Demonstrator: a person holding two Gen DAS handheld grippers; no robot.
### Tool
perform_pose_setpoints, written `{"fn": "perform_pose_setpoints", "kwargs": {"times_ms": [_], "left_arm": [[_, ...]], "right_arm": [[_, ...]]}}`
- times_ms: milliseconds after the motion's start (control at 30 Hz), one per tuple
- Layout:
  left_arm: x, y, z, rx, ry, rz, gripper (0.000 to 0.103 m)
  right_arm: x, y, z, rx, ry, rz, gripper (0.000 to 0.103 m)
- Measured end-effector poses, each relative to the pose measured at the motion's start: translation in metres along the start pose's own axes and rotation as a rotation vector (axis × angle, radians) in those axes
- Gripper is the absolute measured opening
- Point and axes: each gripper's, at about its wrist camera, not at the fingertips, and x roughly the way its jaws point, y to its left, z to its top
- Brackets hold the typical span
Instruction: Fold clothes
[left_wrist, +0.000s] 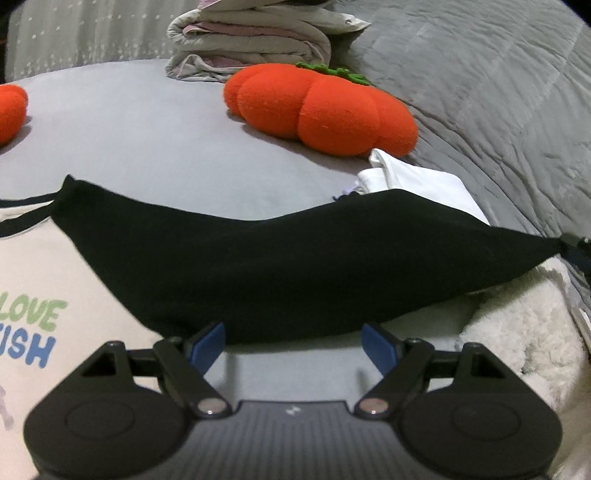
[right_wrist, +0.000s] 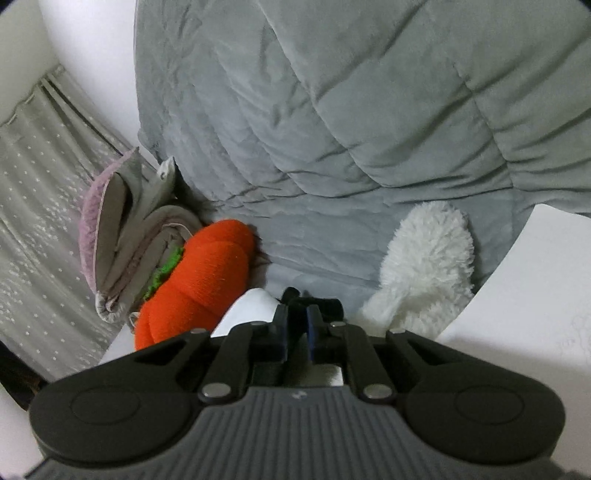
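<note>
R tool (right_wrist: 295, 314) clamped on black sleeve (left_wrist: 295, 258) tip; L tool (left_wrist: 294, 341) wide apart, empty, just before sleeve.

A cream T-shirt (left_wrist: 33, 295) to the left of the left gripper's open jaws runs off the picture's left edge, so its printed words are cut short, and a black sleeve (left_wrist: 295, 266) just ahead of the jaws covers part of it. Far to the left, a second orange cushion (left_wrist: 11, 110) is half cut off. Between the right gripper's closed jaws, a scrap of black cloth (right_wrist: 314, 303) shows, the rest hidden behind the fingers.
</note>
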Motion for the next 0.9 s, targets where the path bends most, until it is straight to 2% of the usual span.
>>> {"fn": "perform_pose_setpoints", "kwargs": {"times_ms": [233, 433, 567, 700, 833, 900], "left_arm": [[0.004, -0.026, 0.0, 0.083, 0.0, -0.043, 0.083], [0.001, -0.015, -0.001, 0.067, 0.012, -0.054, 0.083], [-0.008, 0.012, -0.001, -0.022, 0.037, -0.065, 0.083], [-0.027, 0.056, -0.005, -0.168, 0.073, -0.045, 0.083], [-0.064, 0.118, -0.011, -0.36, 0.058, -0.036, 0.083], [-0.084, 0.151, -0.015, -0.451, 0.037, -0.011, 0.083]], "right_arm": [[0.001, -0.002, 0.002, 0.011, -0.005, 0.012, 0.011], [0.009, -0.01, 0.001, 0.045, 0.01, 0.0, 0.012], [0.005, 0.002, 0.001, -0.003, -0.017, 0.046, 0.012], [-0.005, 0.038, -0.01, -0.152, -0.051, 0.139, 0.012], [-0.027, 0.088, -0.036, -0.317, -0.061, 0.339, 0.012], [-0.038, 0.118, -0.065, -0.415, -0.018, 0.445, 0.013]]}}
